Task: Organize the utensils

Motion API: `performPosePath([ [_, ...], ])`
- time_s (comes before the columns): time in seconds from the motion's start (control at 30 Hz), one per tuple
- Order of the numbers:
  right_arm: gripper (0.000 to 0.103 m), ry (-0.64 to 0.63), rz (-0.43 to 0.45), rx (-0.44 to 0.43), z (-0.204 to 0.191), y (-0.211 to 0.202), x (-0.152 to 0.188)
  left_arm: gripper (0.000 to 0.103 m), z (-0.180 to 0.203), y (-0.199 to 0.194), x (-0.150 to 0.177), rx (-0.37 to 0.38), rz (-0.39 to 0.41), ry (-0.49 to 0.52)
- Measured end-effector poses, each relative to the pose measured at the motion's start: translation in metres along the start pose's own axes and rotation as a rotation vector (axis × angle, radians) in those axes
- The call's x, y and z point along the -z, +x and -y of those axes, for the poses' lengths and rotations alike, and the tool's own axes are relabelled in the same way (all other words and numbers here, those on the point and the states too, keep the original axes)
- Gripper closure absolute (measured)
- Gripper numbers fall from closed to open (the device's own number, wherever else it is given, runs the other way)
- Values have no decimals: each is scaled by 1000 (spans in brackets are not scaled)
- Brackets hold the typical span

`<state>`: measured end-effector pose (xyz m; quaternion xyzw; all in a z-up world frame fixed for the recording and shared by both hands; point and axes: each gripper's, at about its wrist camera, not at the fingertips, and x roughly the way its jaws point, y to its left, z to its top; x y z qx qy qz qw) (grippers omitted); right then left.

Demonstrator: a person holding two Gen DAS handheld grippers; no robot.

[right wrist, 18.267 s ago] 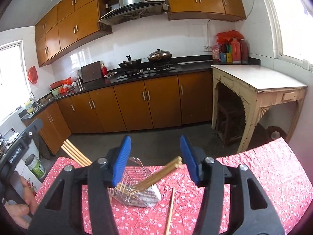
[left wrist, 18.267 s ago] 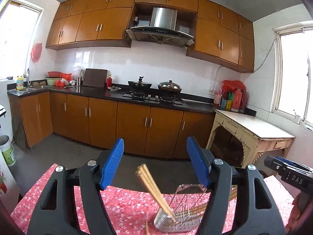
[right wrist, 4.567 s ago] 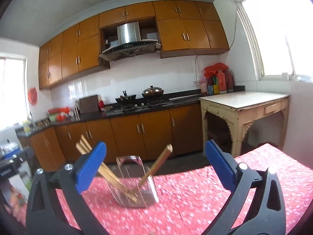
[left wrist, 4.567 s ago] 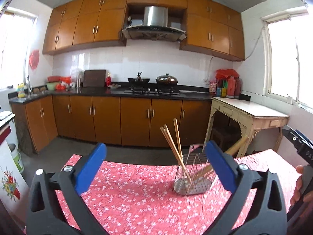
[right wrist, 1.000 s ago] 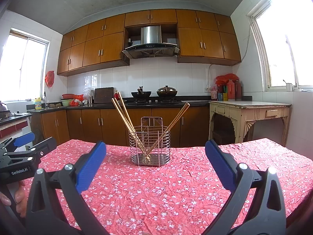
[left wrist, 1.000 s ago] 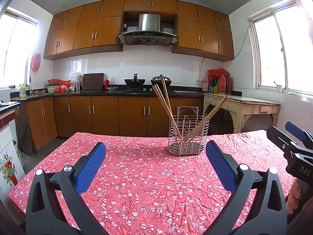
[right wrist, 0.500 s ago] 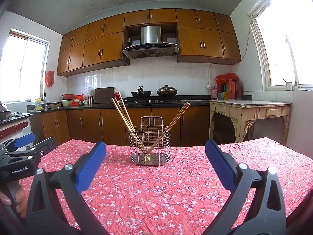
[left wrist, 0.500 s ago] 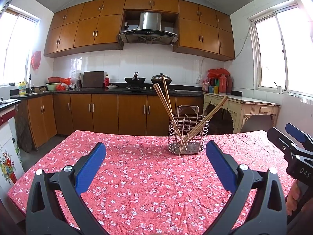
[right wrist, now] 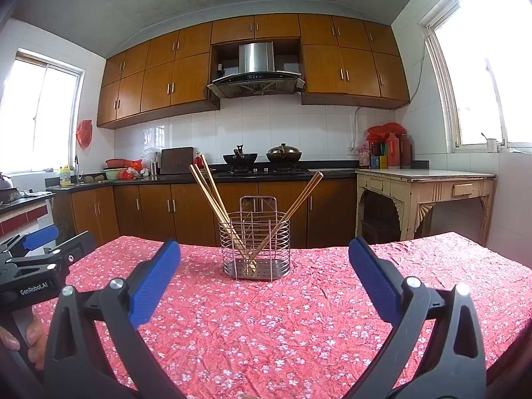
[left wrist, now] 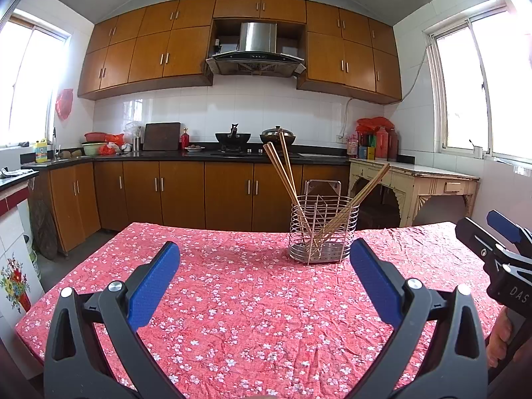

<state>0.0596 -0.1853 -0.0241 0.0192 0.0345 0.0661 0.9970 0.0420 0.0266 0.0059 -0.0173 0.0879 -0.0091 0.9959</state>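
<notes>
1. Your left gripper (left wrist: 265,264) is spread wide, holding nothing.
2. The wire holder (right wrist: 254,245) stands upright toward the worktop's (right wrist: 299,326) far edge; wooden chopsticks (right wrist: 212,198) lean out left and right.
3. Your right gripper (right wrist: 264,266) gapes wide, empty too.

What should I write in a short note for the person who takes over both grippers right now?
Left gripper: open, holds nothing, held back from the holder above the tablecloth.
Right gripper: open, holds nothing, also held back.
The wire utensil holder stands upright on the red floral tablecloth, toward the far side of the table.
The chopsticks are in the holder; one bunch leans left, another leans right.
Done: no loose chopstick is visible on the cloth in either view.
Left: probably nothing. Check the table edges that the cameras do not show, then put the grippers down.
</notes>
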Motion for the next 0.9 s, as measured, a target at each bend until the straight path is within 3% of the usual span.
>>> performPosePath([
  [0.9, 4, 3, 0, 0, 1, 0, 0, 2, 0, 2, 0, 6, -8, -11],
])
